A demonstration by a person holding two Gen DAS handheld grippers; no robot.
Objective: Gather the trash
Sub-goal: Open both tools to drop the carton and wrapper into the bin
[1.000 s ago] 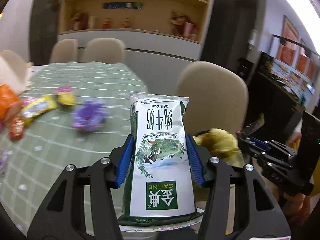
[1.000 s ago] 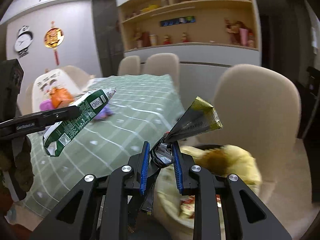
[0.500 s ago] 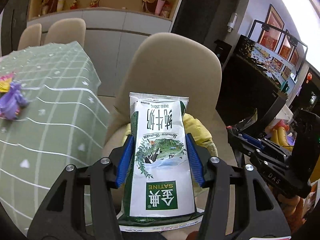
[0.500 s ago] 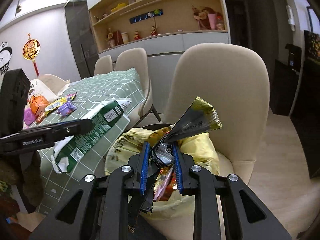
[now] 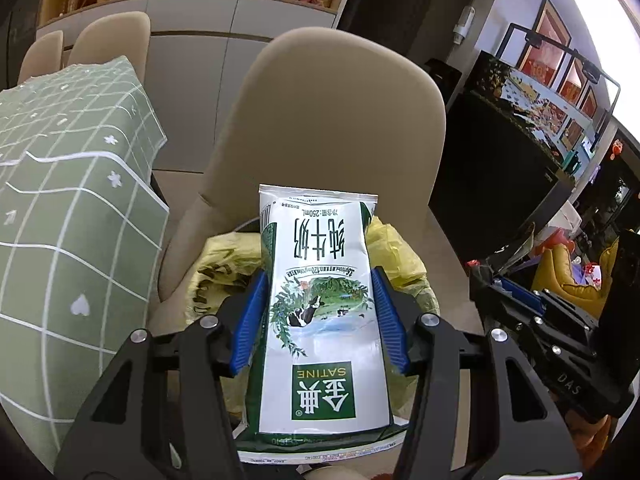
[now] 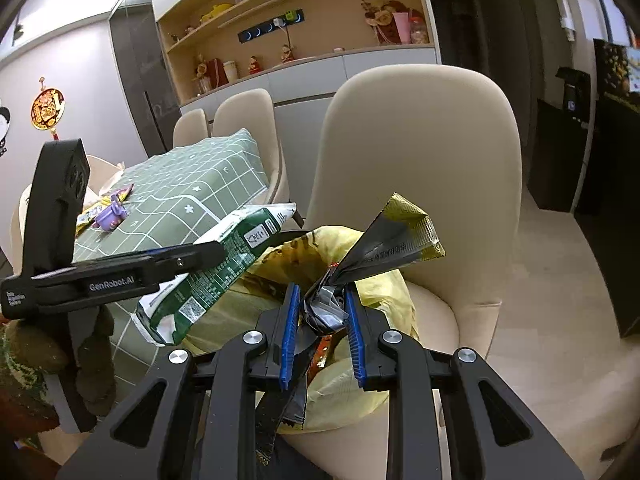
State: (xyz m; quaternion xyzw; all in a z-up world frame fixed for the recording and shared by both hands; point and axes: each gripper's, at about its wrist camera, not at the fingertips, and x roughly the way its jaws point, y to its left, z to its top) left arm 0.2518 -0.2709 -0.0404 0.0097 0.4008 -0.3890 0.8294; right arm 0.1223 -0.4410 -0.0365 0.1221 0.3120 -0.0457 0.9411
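A flattened milk carton (image 5: 320, 304), white with green print, sits clamped between the blue pads of the left claw (image 5: 318, 316), which is about half closed on the carton's two long edges at mid-length. Its long axis runs straight out along the claw's fingers, sealed end pointing forward and slightly down, printed face up. It looks empty, light and easily creased, with a slick surface; a grip across the narrow sides, as here, seems the surest hold.

The right claw (image 6: 320, 320), nearly closed, pinches a crumpled foil wrapper (image 6: 384, 248) at its twisted waist. The black and gold end fans up and forward beyond the fingertips; a strip hangs down behind. It looks feather-light, limp and crackly.

Just below and ahead of both claws is a bin lined with a yellow bag (image 6: 360, 360), already holding wrappers and standing on the seat of a beige chair (image 5: 328, 120). Both pieces hover over its mouth, not yet let go.

To the left of the claws lies the desk under a green checked cloth (image 6: 192, 192), with more litter (image 6: 108, 216) on it.
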